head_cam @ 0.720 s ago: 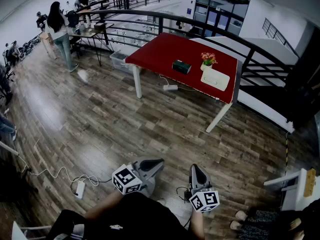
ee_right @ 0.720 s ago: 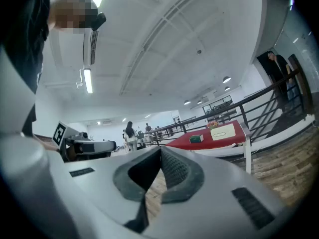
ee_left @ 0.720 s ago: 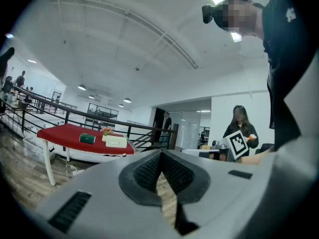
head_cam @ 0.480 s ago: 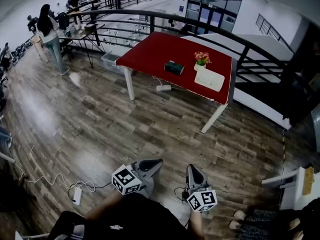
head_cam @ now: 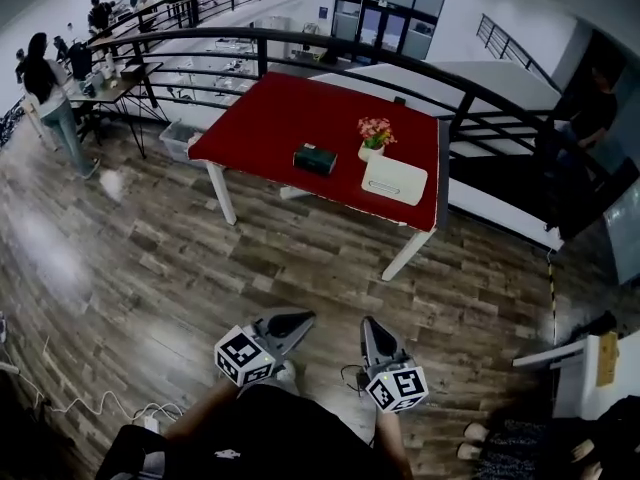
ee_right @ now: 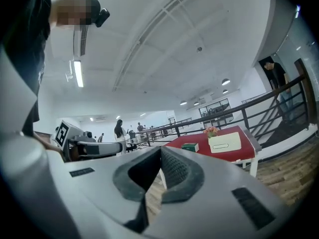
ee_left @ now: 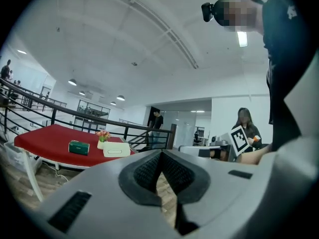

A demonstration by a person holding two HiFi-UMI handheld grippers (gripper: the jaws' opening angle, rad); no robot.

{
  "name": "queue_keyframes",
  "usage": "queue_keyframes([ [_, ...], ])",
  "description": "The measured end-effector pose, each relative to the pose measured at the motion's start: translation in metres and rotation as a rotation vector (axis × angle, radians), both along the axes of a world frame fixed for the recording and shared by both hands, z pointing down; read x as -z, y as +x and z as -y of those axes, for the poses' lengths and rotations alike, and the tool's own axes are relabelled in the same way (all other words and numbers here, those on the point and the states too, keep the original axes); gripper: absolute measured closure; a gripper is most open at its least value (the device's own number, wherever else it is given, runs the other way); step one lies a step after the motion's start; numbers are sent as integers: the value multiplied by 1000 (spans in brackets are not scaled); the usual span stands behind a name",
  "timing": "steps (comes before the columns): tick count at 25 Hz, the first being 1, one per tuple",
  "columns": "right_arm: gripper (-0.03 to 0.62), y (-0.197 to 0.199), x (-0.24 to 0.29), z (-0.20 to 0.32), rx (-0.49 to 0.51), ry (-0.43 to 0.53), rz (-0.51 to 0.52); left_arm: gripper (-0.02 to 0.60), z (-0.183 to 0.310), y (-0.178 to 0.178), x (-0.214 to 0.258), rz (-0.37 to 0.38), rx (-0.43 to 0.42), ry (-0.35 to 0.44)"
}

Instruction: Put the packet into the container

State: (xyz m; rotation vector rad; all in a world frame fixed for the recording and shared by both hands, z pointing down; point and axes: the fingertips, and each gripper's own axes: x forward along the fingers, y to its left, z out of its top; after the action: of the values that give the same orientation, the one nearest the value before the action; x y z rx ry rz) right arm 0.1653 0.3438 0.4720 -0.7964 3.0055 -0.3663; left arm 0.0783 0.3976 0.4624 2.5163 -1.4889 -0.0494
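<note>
My left tongs (head_cam: pixel 298 320) and right tongs (head_cam: pixel 367 328) are both closed with nothing between the jaws, held level close to my body over the wood floor (head_cam: pixel 150 258). The green packet (head_cam: pixel 314 158) lies far ahead on the red table (head_cam: pixel 260 118), apart from the white container (head_cam: pixel 394 180) to its right. Flowers (head_cam: pixel 375 131) stand at the container's far left corner.

No legible txt, labels or nos. in any view.
</note>
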Motion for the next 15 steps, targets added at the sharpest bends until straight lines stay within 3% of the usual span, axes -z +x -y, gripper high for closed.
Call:
queue_keyframes([
  [9, 574, -72, 1, 60, -15, 1, -13, 577, 57, -74, -4, -21, -13, -2],
  [15, 574, -95, -10, 84, -11, -15, -47, 577, 83, -98, -21, -61, -9, -22],
])
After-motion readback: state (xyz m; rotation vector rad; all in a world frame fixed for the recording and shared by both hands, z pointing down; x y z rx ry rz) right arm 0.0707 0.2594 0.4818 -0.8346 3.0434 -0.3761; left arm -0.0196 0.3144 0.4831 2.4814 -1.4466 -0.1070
